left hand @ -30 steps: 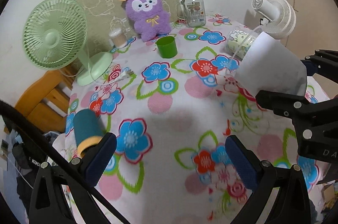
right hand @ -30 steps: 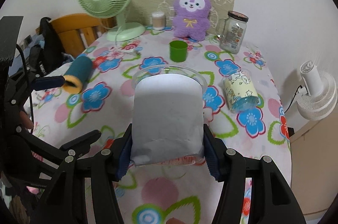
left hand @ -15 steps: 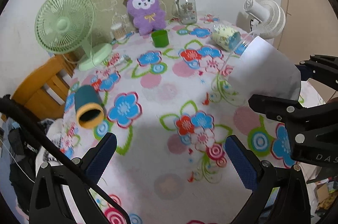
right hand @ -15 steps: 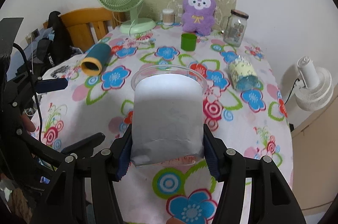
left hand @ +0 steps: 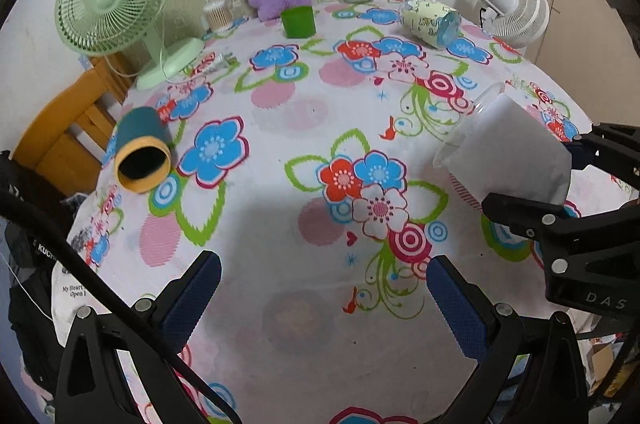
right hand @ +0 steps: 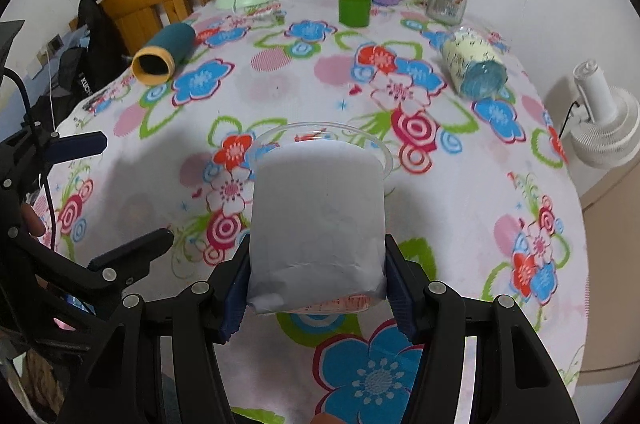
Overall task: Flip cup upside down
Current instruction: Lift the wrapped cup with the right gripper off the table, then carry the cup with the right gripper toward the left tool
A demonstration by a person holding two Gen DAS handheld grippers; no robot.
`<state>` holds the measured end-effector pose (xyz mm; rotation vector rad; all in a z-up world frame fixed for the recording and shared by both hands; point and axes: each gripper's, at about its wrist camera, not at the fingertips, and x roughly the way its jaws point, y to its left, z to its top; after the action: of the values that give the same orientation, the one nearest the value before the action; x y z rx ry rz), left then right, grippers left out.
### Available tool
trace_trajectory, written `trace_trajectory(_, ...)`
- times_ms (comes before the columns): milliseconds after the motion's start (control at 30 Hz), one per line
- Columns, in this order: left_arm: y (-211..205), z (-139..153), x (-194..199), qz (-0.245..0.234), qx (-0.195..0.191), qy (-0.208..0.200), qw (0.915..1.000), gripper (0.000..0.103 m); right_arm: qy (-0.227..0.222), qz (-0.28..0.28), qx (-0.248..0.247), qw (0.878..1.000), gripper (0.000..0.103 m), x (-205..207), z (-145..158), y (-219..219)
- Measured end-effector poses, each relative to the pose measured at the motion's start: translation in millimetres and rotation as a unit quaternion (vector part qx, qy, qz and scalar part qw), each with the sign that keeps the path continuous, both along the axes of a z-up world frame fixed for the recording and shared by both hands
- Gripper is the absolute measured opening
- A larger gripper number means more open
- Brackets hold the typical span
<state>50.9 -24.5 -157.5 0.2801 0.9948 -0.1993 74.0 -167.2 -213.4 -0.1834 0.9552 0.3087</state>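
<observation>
Left hand-held gripper (left hand: 322, 298) gapes above tablecloth (left hand: 280, 224); paper-wrapped cup (left hand: 504, 143) tilted right.

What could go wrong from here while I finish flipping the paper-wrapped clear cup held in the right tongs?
1. The right tongs pinch the clear cup through its loose paper sleeve, near the base; the cup might slide out as it tips.
2. The cup looks thin, so squeezing harder may crush it.
3. The left tongs hang open and close alongside; turning the cup could bump them.
</observation>
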Motion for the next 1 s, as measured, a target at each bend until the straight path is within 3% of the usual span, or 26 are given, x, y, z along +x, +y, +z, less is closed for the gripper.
trace_trajectory(367,0,-8,-3,0.006,-0.002,0.011,0.9999,0.103,0.007,-0.005,0.004,1.0,0.064,0,-12,-2)
trace_trajectory(467,1,-7,-3,0.008,-0.005,0.012,0.9999,0.103,0.014,-0.003,0.009,1.0,0.075,0,-11,-2)
trace_trajectory(600,3,0,-6,0.014,-0.015,0.012,0.9997,0.103,0.007,0.002,0.011,1.0,0.08,-3,-3,-3)
trace_trajectory(1000,-15,35,-8,0.014,-0.049,-0.011,0.9986,0.103,-0.023,0.01,0.037,0.999,0.082,-14,35,-33)
